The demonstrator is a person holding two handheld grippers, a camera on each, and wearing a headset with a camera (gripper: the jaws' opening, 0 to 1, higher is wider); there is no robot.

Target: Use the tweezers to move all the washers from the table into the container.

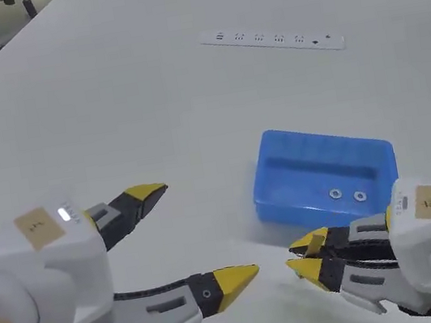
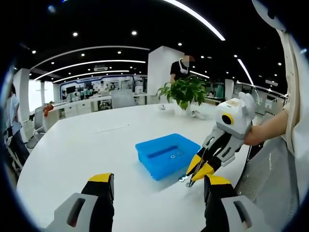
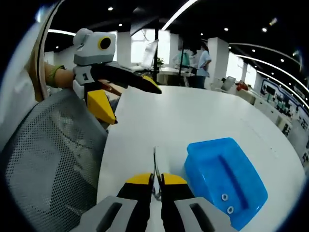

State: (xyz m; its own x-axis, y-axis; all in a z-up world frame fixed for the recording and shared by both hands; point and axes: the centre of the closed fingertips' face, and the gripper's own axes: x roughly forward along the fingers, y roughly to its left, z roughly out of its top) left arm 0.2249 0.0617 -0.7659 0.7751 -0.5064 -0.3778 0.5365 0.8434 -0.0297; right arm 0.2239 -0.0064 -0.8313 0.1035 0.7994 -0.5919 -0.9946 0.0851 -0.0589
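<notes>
Right gripper [image 1: 302, 254], jaws narrow, clamps the tweezers [image 3: 155, 164] pointing forward for picking. Left gripper [image 1: 202, 231] stands wide and empty at the left. Two washers [image 1: 335, 192] lie inside the blue container [image 1: 288, 203], just beyond.

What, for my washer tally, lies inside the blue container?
Two washers lie on the floor of the blue container; the right gripper covers its near corner in the head view.

Head view looks steeply down on the tabletop [image 1: 148, 98] from its near edge; both gripper views skim low across it, all sharing the container [image 1: 288, 207].
</notes>
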